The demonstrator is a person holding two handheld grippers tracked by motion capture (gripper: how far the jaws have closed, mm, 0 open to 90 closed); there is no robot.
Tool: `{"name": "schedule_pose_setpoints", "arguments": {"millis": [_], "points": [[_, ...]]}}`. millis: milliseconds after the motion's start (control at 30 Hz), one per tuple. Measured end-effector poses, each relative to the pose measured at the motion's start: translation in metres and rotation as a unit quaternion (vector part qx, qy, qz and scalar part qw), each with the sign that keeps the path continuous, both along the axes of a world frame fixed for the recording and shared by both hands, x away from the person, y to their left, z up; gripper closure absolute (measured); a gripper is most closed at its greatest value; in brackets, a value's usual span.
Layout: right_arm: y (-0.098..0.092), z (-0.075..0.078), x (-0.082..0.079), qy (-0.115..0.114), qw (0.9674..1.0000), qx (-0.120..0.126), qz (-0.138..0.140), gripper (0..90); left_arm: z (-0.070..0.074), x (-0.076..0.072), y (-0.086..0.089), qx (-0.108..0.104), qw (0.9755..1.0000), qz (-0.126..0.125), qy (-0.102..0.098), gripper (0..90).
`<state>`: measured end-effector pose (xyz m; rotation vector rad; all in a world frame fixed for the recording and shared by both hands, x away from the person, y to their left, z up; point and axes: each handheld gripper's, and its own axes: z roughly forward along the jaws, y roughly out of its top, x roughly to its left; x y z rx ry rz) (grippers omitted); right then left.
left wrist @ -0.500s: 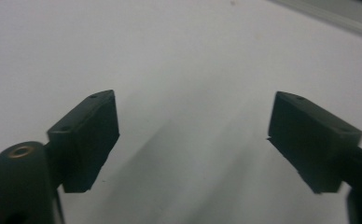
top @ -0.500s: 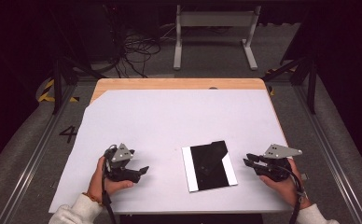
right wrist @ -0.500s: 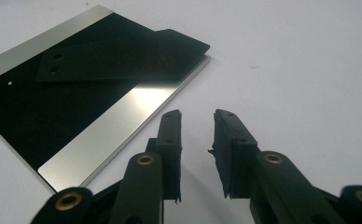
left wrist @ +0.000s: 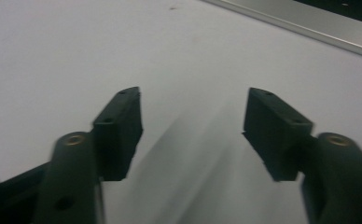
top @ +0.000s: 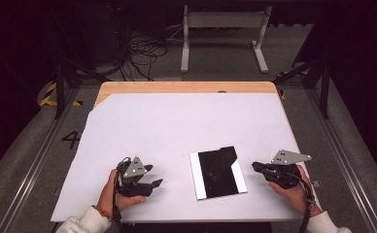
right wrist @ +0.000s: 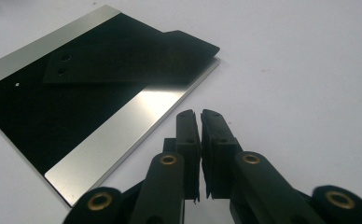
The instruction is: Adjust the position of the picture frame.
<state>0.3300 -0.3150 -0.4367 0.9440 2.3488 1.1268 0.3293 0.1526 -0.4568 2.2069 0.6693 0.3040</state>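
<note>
**On the white tabletop, two grippers flank a dark plate**

At the near edge of the table, the right gripper (top: 257, 166) rests low in the person's right hand (top: 293, 187), with its grey three-cornered plate on top and its cable trailing back along the white sleeve. Its two black jaws are pressed together with nothing between them; in the right gripper view (right wrist: 200, 116) only a thin seam shows where the pads meet. The tips point toward the black plate (top: 217, 172) and stop just short of its near silver edge, not touching it.

Across from it, the left gripper (top: 153, 175) sits in the person's left hand (top: 113, 194), also close to the table surface. Its jaws stand apart, and in the left gripper view (left wrist: 193, 119) bare white table shows between the two pads (left wrist: 121, 128), which grip nothing. A corner of the plate's silver edge (left wrist: 309, 21) shows at the top right of that view, well clear of the jaws.

The black plate lies flat between the two grippers, a little nearer the right one, turned slightly askew to the table edge. It is dark and glossy with a bright silver strip along each of its two long sides. In the right gripper view (right wrist: 76, 93), a dark angular shape with two small holes shows on its shiny face.

The white table cover (top: 186, 121) spreads out beyond, with a strip of bare wood (top: 186, 87) along the far edge.
</note>
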Motion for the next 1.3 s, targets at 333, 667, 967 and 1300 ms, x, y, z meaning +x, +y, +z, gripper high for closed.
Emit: {"name": "schedule_pose_setpoints", "arguments": {"millis": [333,667,967,1300], "points": [[0.010,-0.004,-0.002,0.012,0.9996,-0.008,0.022,89.7,0.002,0.001,-0.014,0.005,0.9990,-0.043,0.013,89.2],[0.020,-0.009,-0.006,0.025,0.9985,-0.019,0.044,90.0,0.002,0.024,-0.037,0.004,0.9991,-0.040,0.012,89.8],[0.022,-0.010,-0.008,0.029,0.9977,-0.033,0.051,90.0,0.001,0.040,-0.060,0.009,0.9988,-0.049,0.005,89.8],[0.019,-0.012,-0.008,0.045,0.9967,-0.044,0.051,90.0,-0.005,0.052,-0.082,0.028,0.9978,-0.060,0.010,89.8]]}}
